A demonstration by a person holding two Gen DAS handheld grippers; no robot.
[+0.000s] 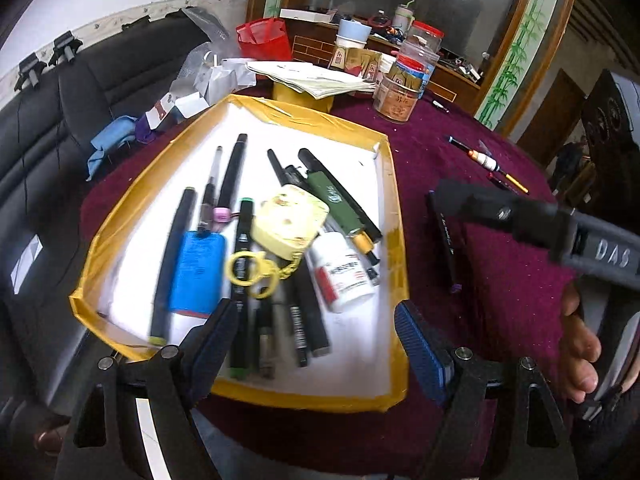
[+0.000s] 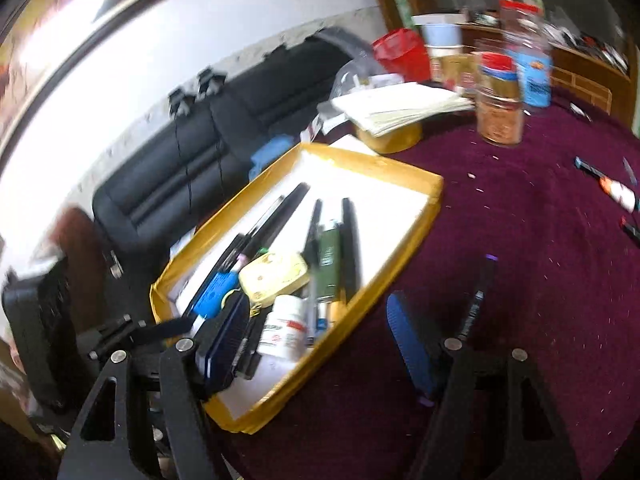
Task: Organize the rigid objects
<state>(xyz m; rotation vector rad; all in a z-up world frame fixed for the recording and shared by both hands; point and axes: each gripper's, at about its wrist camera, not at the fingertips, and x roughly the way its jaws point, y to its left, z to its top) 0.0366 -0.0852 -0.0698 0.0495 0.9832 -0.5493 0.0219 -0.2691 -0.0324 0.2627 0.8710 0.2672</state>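
A yellow-rimmed tray (image 1: 394, 184) with a white floor holds several pens and markers, a blue box (image 1: 198, 270), a yellow tape measure (image 1: 290, 222), a white pill bottle (image 1: 344, 276) and a green lighter (image 1: 338, 204). My left gripper (image 1: 316, 344) is open and empty over the tray's near end. My right gripper (image 2: 316, 340) is open and empty, straddling the tray's right rim (image 2: 380, 284). A black marker (image 2: 476, 300) lies on the cloth beside its right finger; the same marker (image 1: 444, 236) shows in the left wrist view.
The table has a maroon cloth (image 1: 516, 280). Loose pens (image 1: 490, 162) lie far right on it. Jars (image 1: 404, 92), papers (image 1: 316, 78), a red bag (image 1: 266, 38) and cups crowd the back. A black sofa (image 1: 36, 160) stands to the left.
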